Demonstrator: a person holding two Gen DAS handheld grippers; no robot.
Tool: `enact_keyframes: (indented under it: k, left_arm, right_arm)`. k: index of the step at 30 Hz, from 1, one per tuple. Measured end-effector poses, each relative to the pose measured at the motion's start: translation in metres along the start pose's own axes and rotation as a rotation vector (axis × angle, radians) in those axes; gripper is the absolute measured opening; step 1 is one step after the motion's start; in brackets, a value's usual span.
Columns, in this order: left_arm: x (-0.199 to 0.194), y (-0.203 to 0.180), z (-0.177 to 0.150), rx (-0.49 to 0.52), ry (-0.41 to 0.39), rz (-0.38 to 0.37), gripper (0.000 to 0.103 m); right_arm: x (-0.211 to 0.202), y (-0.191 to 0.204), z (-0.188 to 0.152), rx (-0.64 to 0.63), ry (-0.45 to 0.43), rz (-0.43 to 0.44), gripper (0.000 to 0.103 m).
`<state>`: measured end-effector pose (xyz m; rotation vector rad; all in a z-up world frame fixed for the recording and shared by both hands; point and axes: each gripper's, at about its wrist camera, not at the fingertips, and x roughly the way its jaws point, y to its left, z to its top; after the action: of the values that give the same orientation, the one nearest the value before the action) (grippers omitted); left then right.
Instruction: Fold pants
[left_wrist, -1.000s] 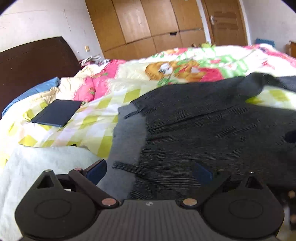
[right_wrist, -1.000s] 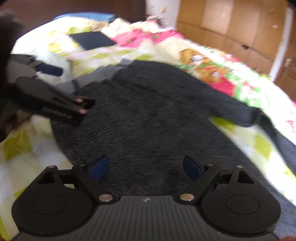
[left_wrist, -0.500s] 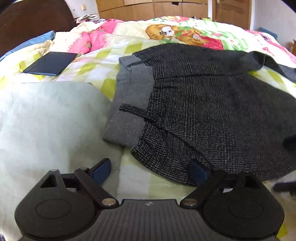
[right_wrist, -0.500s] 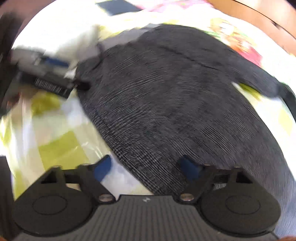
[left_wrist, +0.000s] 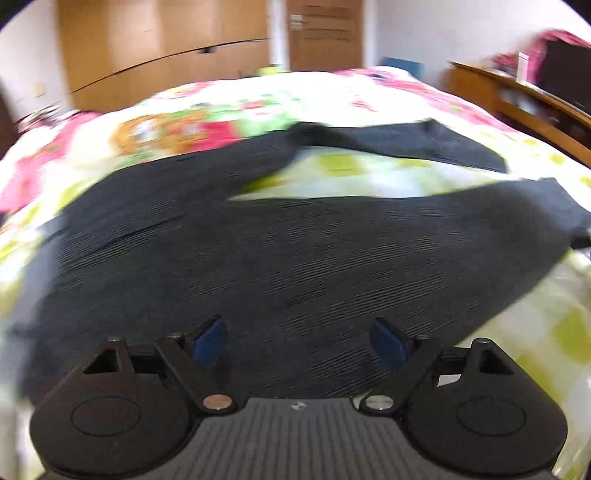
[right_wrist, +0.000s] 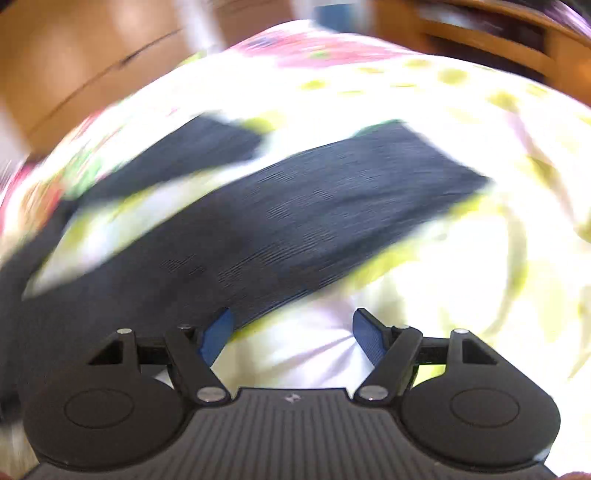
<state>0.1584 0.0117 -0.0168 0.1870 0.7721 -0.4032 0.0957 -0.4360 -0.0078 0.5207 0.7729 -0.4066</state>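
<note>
Dark grey woven pants (left_wrist: 295, 251) lie spread across the bed (left_wrist: 388, 96), on its quilt of green checks and pink flowers, with both legs reaching away from me and a wedge of quilt showing between them. My left gripper (left_wrist: 299, 341) hovers above the broad seat of the pants, jaws wide apart and having just eased inward a little, nothing between them. My right gripper (right_wrist: 291, 332) hangs over the near edge of one leg (right_wrist: 325, 210), jaws open on bare quilt, gripping nothing. Both views are smeared by motion. Wooden wardrobe doors (left_wrist: 166, 48) stand behind the bed.
</note>
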Motion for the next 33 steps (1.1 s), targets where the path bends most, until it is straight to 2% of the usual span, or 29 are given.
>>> enact_keyframes:
  k: [2,5,7,8,9,10,12,15,17,19,20,21,23,25,27,28,33]
  left_arm:
    - [0.015,-0.030,0.012,0.049,0.002,-0.035,0.097]
    - [0.032,-0.064,0.027,0.106,0.007,-0.068,0.097]
    - [0.043,-0.079,0.033,0.122,0.025,-0.087,0.097]
    - [0.047,-0.086,0.035,0.131,0.037,-0.094,0.097]
    - [0.051,-0.092,0.037,0.142,0.046,-0.096,0.097]
    - [0.054,-0.097,0.038,0.152,0.053,-0.095,0.097]
    - [0.053,-0.107,0.039,0.166,0.062,-0.100,0.097]
    - [0.053,-0.118,0.040,0.167,0.072,-0.131,0.097]
    - [0.054,-0.125,0.041,0.172,0.064,-0.146,0.097]
    - [0.052,-0.128,0.042,0.166,0.054,-0.162,0.097]
    - [0.049,-0.125,0.043,0.162,0.048,-0.165,0.097]
    - [0.048,-0.123,0.046,0.164,0.032,-0.164,0.097]
    - [0.039,-0.108,0.051,0.178,-0.015,-0.133,0.097]
    - [0.028,-0.080,0.056,0.184,-0.055,-0.072,0.097]
    - [0.022,-0.045,0.062,0.183,-0.092,0.003,0.097]
    - [0.022,-0.025,0.065,0.179,-0.099,0.044,0.097]
    - [0.036,0.081,0.085,0.147,-0.079,0.261,0.097]
  right_arm:
    - [0.010,-0.024,0.018,0.093,-0.028,-0.022,0.073]
    - [0.027,-0.058,0.031,0.237,-0.062,0.019,0.072]
    - [0.040,-0.065,0.039,0.267,-0.081,0.030,0.068]
    - [0.044,-0.068,0.044,0.271,-0.083,0.024,0.050]
    - [0.048,-0.072,0.049,0.287,-0.074,0.025,0.015]
    - [0.051,-0.080,0.051,0.323,-0.056,0.052,0.004]
    - [0.053,-0.092,0.054,0.369,-0.043,0.100,0.003]
    - [0.042,-0.095,0.056,0.320,-0.060,0.063,0.003]
    - [0.036,-0.095,0.055,0.257,-0.030,0.038,0.004]
    - [0.025,-0.090,0.056,0.222,-0.024,-0.019,0.006]
    - [0.015,-0.085,0.056,0.182,-0.045,-0.061,0.014]
    - [0.003,-0.078,0.056,0.132,-0.081,-0.117,0.018]
    - [-0.020,-0.054,0.054,-0.009,-0.161,-0.195,0.019]
    - [-0.025,-0.014,0.056,-0.149,-0.195,-0.142,0.021]
    - [-0.009,0.036,0.061,-0.263,-0.178,-0.063,0.040]
    - [0.005,0.064,0.063,-0.319,-0.163,-0.008,0.045]
    - [0.089,0.214,0.073,-0.554,-0.062,0.178,0.045]
